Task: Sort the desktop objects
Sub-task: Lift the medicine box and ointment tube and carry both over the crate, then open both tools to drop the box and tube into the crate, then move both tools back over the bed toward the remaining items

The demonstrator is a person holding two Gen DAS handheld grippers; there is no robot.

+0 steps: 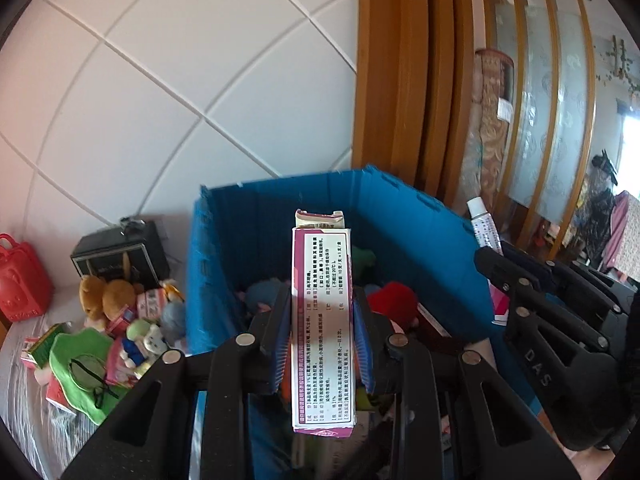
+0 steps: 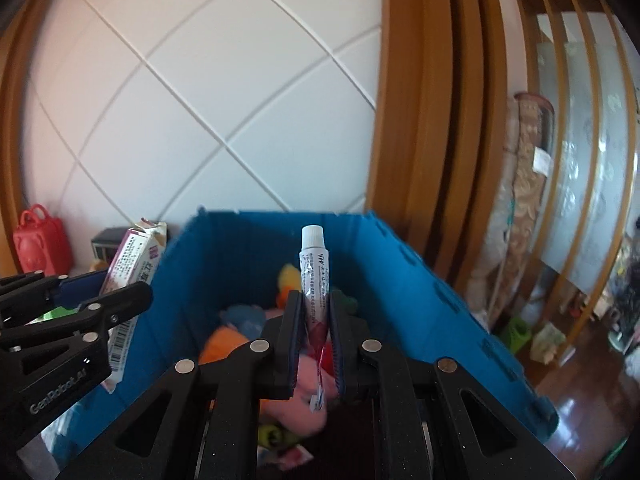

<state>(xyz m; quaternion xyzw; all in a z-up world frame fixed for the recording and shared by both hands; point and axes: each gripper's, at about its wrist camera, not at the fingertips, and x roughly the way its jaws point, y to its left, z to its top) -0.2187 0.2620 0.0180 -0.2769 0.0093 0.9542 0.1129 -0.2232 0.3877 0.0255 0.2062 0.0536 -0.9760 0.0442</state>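
My left gripper (image 1: 322,312) is shut on a white and purple medicine box (image 1: 322,320) and holds it upright above the blue storage bin (image 1: 240,232). My right gripper (image 2: 315,312) is shut on a white ointment tube (image 2: 315,272), cap up, over the same blue bin (image 2: 400,280). The bin holds several plush toys, among them a red one (image 1: 394,302) and a pink one (image 2: 304,384). The right gripper and its tube (image 1: 484,224) show at the right of the left wrist view. The left gripper and its box (image 2: 132,272) show at the left of the right wrist view.
Left of the bin on a striped cloth lies a heap of plush toys and small boxes (image 1: 132,320), a green felt piece (image 1: 80,364), a black box (image 1: 120,252) and a red bag (image 1: 20,284). A white tiled wall stands behind; wooden door frames (image 1: 400,80) at right.
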